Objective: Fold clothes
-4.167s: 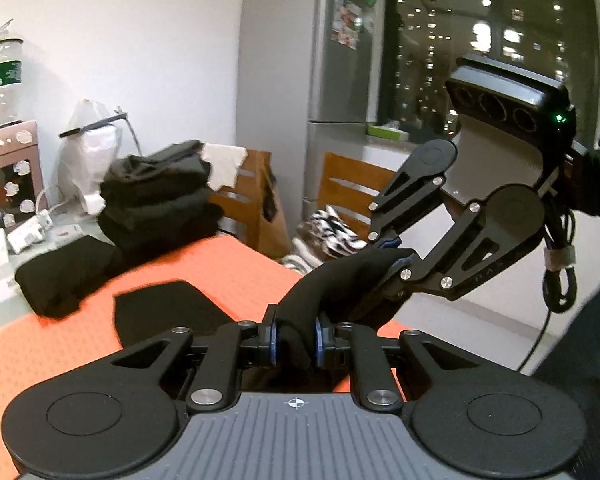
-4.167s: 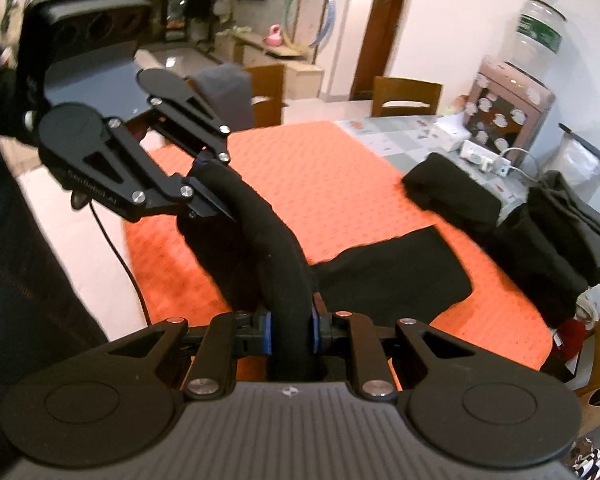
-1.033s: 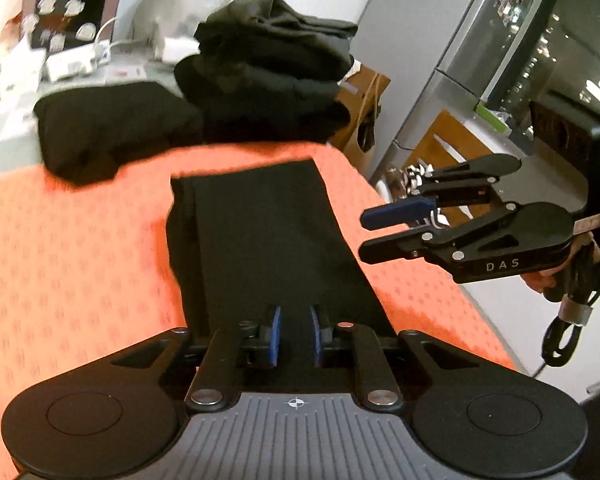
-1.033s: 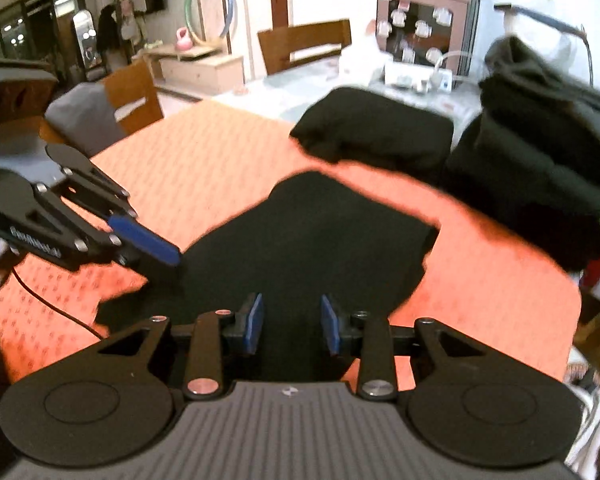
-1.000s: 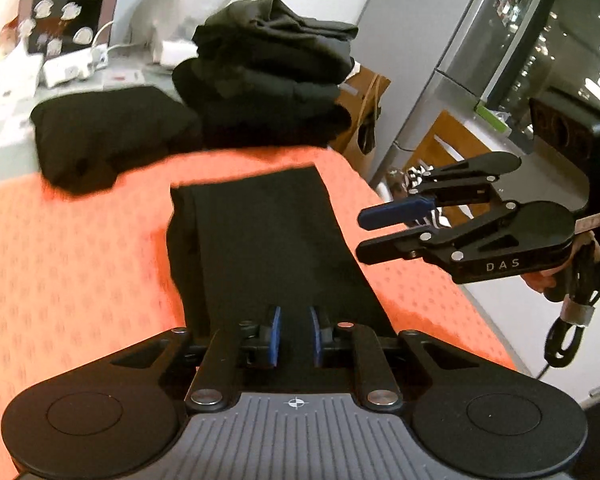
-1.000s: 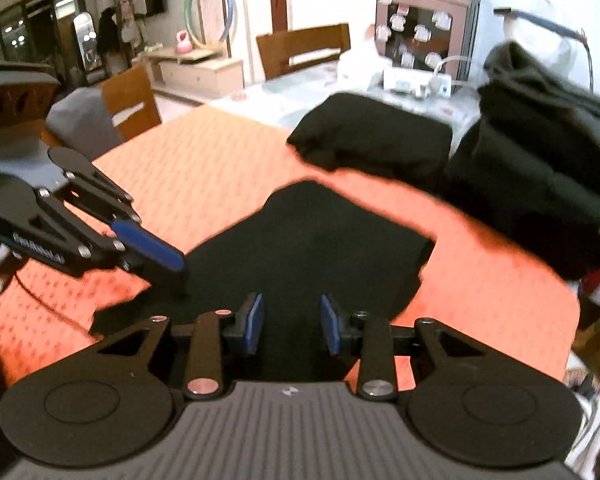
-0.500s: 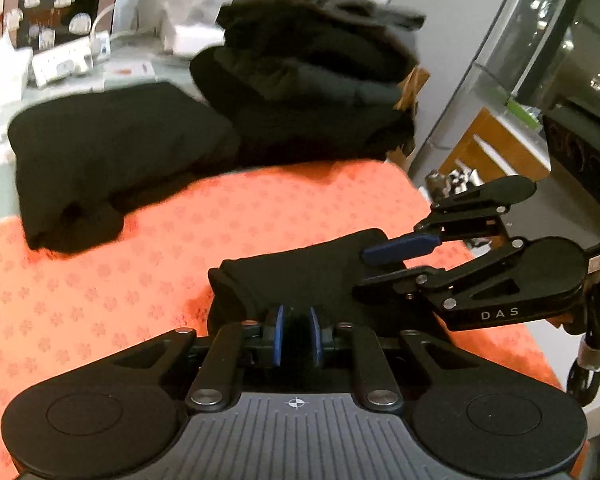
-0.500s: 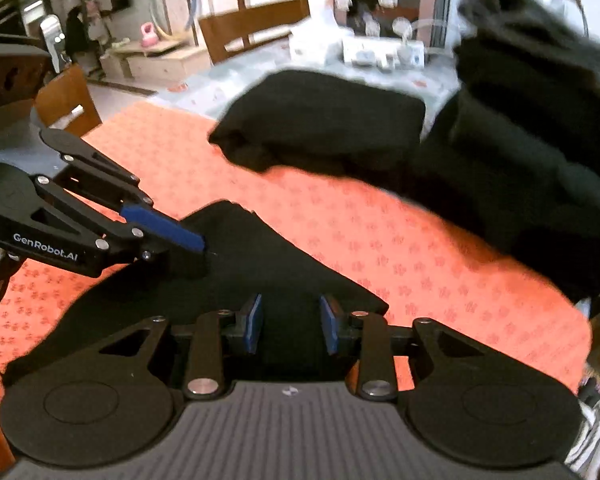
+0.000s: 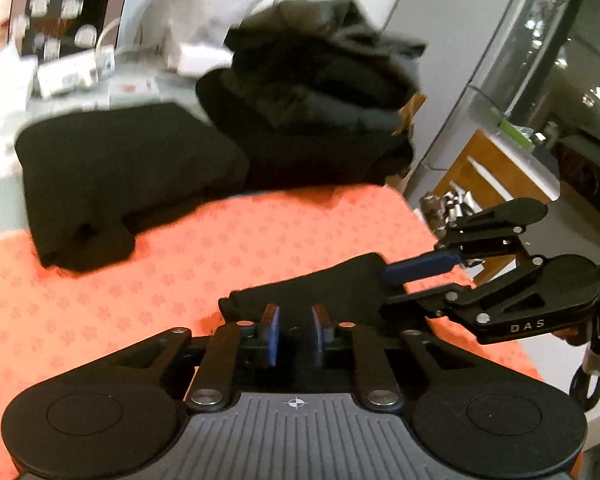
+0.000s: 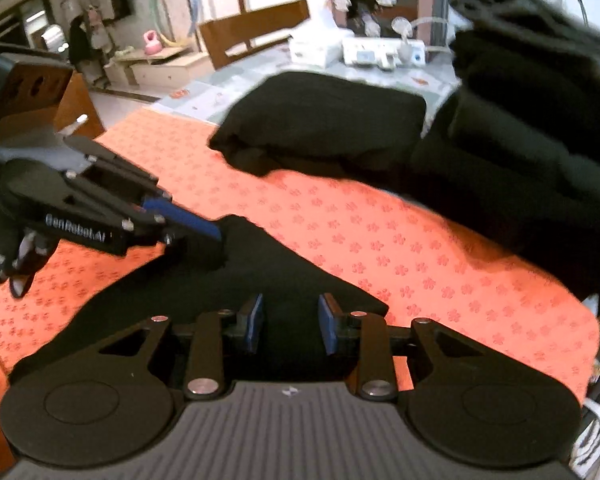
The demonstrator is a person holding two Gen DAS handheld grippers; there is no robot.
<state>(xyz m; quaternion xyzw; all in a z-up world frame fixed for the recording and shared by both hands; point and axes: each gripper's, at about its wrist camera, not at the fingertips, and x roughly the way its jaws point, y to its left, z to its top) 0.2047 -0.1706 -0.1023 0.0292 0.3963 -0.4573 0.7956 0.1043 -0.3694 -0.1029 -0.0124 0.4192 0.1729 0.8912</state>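
A black garment (image 9: 320,292) lies folded on the orange worktop (image 9: 100,300), directly under both claws. The left claw (image 9: 296,334) and right claw (image 10: 290,322) hover over its near edge, pads parted, gripping nothing. Folded dark clothes (image 10: 324,124) sit beyond them.

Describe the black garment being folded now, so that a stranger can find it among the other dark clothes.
Start at the orange patterned tablecloth. The garment being folded lies flat on its near part, between the left gripper and the right gripper. Unlike the folded black bundle and the tall dark pile farther back, it is thin and low.
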